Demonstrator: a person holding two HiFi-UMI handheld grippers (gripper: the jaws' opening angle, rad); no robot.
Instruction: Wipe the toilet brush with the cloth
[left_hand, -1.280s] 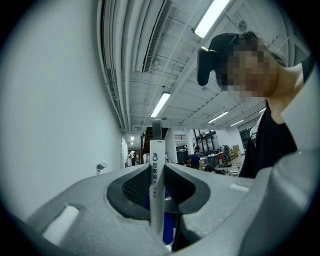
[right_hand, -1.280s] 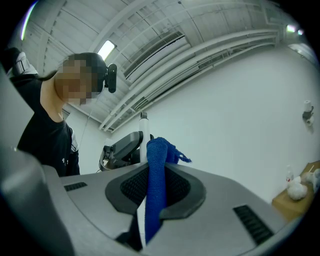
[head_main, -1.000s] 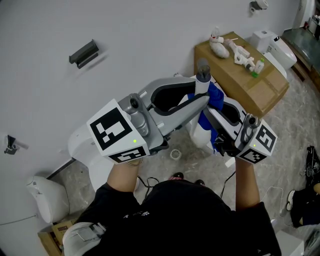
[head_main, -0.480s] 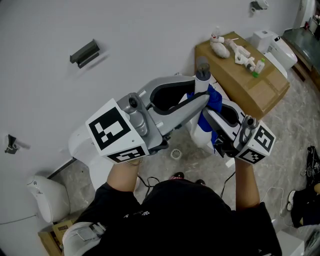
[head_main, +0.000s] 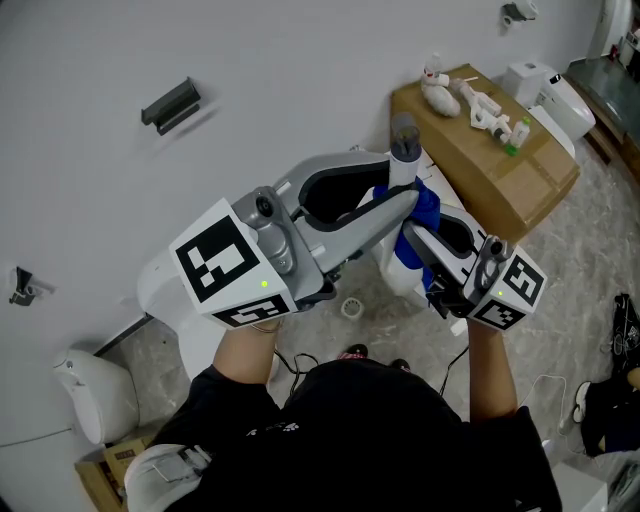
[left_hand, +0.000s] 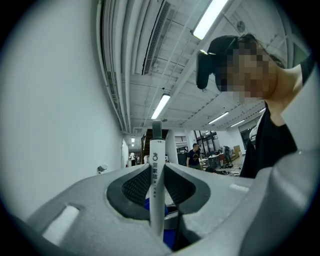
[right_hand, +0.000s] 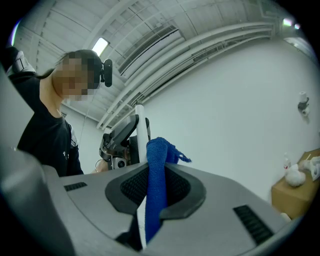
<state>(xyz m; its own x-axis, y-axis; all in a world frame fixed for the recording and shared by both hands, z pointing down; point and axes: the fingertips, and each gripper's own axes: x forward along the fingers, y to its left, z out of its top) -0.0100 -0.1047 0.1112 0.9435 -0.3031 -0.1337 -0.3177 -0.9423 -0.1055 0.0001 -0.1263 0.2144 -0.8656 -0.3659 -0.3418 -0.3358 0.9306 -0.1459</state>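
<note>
Mid-wipe, it seems: left hand-held gripper (left_hand: 158, 172) clamps the toilet brush (head_main: 403, 150), right hand-held gripper (right_hand: 153, 186) pinches the cloth (head_main: 426, 206) beside it

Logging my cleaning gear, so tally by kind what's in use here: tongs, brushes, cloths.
tongs: 2, the left tongs and the right tongs
toilet brush: 1
blue cloth: 1
Total: 4

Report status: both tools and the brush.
Left tool shut on toilet brush handle. Right tool shut on blue cloth, close beside the handle. Nothing seen blocking.
</note>
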